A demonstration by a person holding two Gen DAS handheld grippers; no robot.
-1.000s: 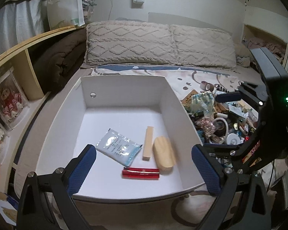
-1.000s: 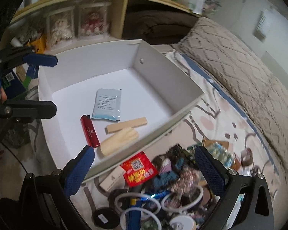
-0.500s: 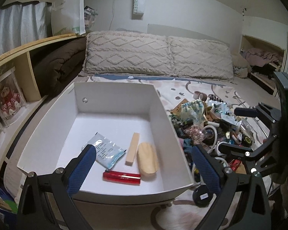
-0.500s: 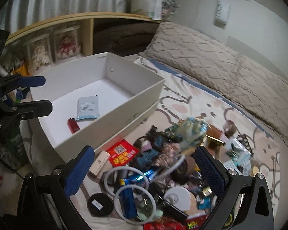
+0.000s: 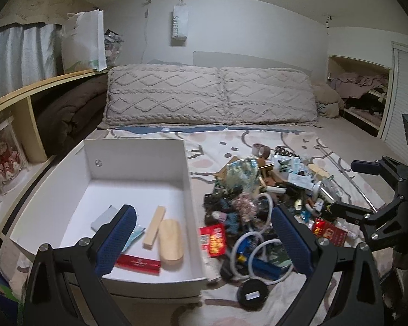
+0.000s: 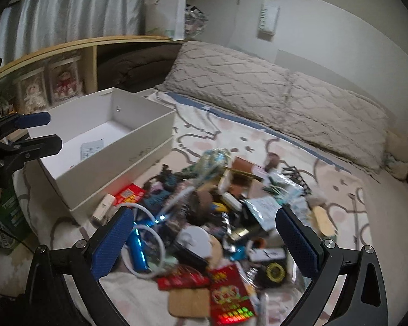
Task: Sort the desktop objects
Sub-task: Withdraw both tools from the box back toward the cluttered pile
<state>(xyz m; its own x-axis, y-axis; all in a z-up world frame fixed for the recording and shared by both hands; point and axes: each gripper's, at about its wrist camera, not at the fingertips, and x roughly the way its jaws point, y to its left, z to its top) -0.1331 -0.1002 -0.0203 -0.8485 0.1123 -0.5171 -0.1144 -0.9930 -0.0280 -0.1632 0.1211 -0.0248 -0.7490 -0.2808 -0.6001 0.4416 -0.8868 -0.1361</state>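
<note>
Both wrist views look down across the bed (image 5: 299, 135), sharing the white box (image 5: 138, 149) and clutter pile (image 6: 217, 217).

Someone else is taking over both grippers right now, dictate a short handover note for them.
Left gripper: open, empty, held above the white box's near corner.
Right gripper: open, empty, over the pile of clutter on the bed.
Done: the box holds a red lighter, a wooden stick, an oval wooden piece and a packet.
Left: nearly everything, the whole pile beside the box.

Pillows (image 5: 209, 95), paper bag (image 5: 83, 42) on shelf (image 5: 40, 84)
</note>
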